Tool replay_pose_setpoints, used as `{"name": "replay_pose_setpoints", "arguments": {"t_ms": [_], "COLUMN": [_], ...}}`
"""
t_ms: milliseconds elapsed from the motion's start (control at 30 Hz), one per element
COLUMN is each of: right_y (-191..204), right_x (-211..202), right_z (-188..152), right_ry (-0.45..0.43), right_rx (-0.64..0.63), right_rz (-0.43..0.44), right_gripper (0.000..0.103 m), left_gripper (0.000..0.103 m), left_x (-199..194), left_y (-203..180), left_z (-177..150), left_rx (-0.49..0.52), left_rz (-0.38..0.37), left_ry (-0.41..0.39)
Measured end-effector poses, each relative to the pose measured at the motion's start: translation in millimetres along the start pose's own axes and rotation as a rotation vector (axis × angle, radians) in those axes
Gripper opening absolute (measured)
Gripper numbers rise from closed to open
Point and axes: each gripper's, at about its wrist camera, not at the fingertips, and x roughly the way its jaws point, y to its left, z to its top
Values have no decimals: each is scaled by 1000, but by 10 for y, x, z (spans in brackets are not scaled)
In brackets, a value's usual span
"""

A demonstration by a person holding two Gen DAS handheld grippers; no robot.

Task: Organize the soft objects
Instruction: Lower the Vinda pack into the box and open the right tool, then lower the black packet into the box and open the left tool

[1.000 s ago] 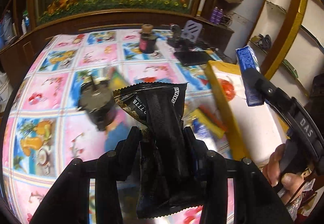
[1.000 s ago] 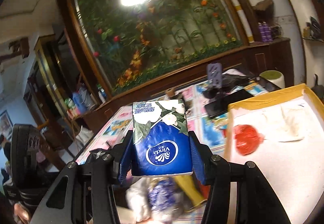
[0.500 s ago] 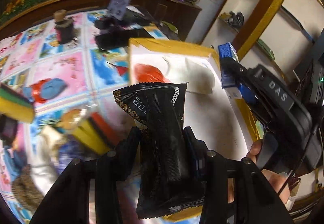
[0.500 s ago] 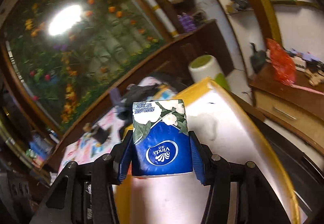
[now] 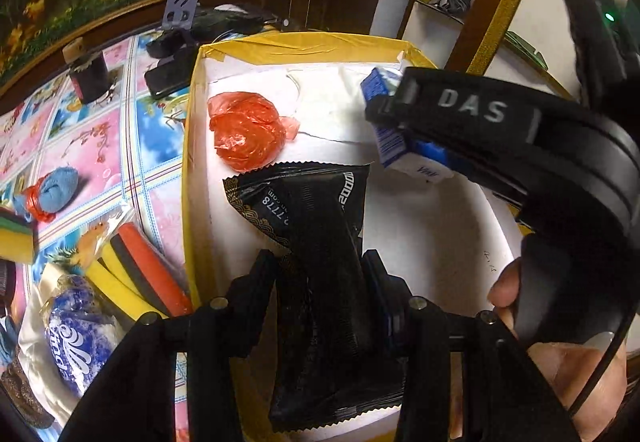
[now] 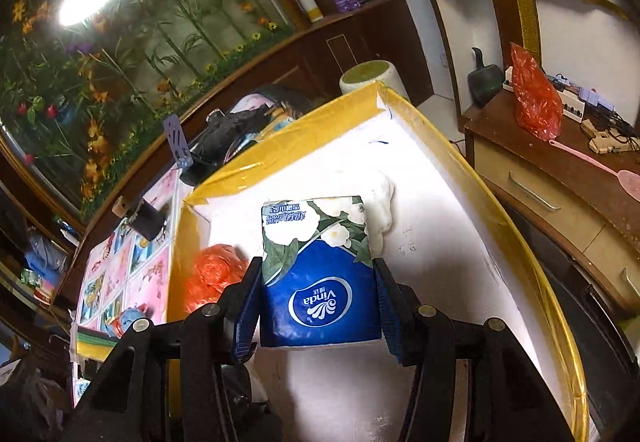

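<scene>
Both grippers swung over the yellow-rimmed box: left gripper clamps the black pouch, right gripper squeezes the Vinda tissue pack; drops look next.

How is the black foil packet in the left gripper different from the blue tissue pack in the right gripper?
The black foil packet is dark, glossy and crinkled with a zigzag-cut edge; the blue tissue pack is blue with white flowers and a Vinda logo. The black foil packet is narrow and creased where pinched, the blue tissue pack wide and blocky. Both are clamped, in the left gripper and right gripper, above the yellow-rimmed white box.
</scene>
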Motion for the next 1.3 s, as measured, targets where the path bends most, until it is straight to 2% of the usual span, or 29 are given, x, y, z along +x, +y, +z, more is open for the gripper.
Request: {"name": "replay_pose_setpoints", "arguments": {"t_ms": [200, 433, 600, 667, 767, 1067, 1233, 1300], "right_y": [-9, 36, 88, 106, 132, 227, 362, 409], "right_x": [50, 1, -176, -250, -353, -628, -821, -909], "right_z": [-22, -27, -21, -21, -25, -100, -279, -399], "right_ry": [15, -13, -100, -138, -189, -327, -393, -406], "right_rx": [0, -21, -38, -46, -52, -98, -175, -202], "right_rz": [-18, -35, -16, -12, 11, 81, 78, 83], "right_gripper": [57, 59, 65, 66, 67, 67, 67, 70], "left_gripper": [44, 45, 52, 59, 59, 63, 69, 70], "left_x": [5, -14, -57, -95, -128, -380, -593, -700], "left_y": [-36, -21, 24, 41, 53, -26, 5, 66], "left_z": [-8, -23, -34, -39, -44, -88, -169, -214], "left_rx": [16, 21, 0, -5, -3, 44, 71, 77], "left_rz": [-1, -12, -19, -2, 8, 112, 152, 173], "left_ry": [-22, -48, -70, -91, -110, -213, -264, -289]}}
